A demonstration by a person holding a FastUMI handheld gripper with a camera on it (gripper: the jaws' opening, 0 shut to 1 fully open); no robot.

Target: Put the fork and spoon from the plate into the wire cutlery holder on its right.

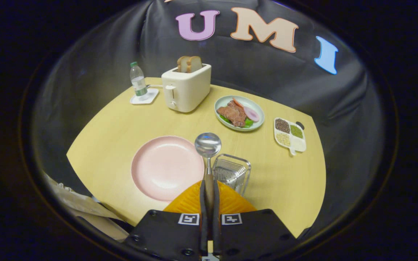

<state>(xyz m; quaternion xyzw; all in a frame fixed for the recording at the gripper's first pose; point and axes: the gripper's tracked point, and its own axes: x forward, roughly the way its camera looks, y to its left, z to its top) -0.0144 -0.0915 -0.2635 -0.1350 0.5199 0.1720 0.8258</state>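
Pink plate [165, 167] sits beside the wire cutlery holder [232, 172] while the hand-held gripper [209, 192] pinches the spoon [208, 145].

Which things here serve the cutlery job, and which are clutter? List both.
Job: metal spoon with wooden handle, clamped in the gripper; round pink plate; wire cutlery holder.

Clutter: white toaster holding bread, plastic water bottle, pale green plate of food, white divided dish of grains.

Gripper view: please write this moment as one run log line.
gripper: shut on spoon handle | spoon: raised, bowl forward | pink plate: empty | wire cutlery holder: right of plate, fork not discernible
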